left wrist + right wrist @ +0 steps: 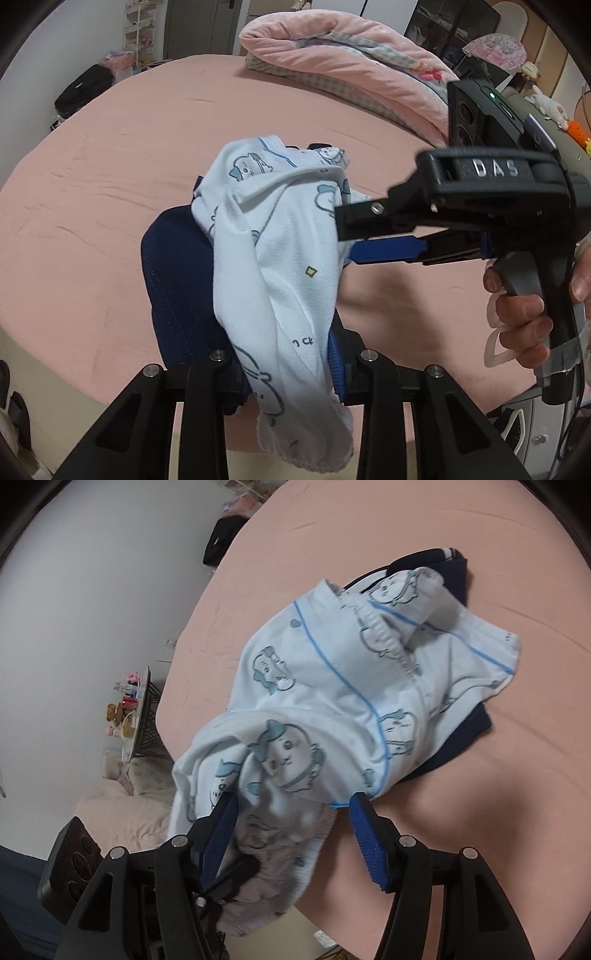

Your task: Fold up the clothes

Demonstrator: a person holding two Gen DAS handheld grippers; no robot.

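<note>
A white garment point(280, 258) printed with blue cartoon figures hangs bunched from my left gripper point(288, 369), which is shut on it near the hem. Its far part rests on a folded navy garment point(173, 280) on the pink bed. In the left wrist view my right gripper point(345, 236) comes in from the right, held by a hand point(524, 325), with its tips at the cloth's edge. In the right wrist view the white garment point(351, 686) spreads over the navy garment point(458, 738). My right gripper point(293, 819) stands open, its blue pads wide apart with loose cloth between them.
The pink bed sheet point(110, 184) stretches all around the clothes. A rolled pink quilt point(332, 62) lies at the far end. A black bag point(83, 90) sits on the floor beyond the bed. A small side table with bottles point(129, 709) stands by the wall.
</note>
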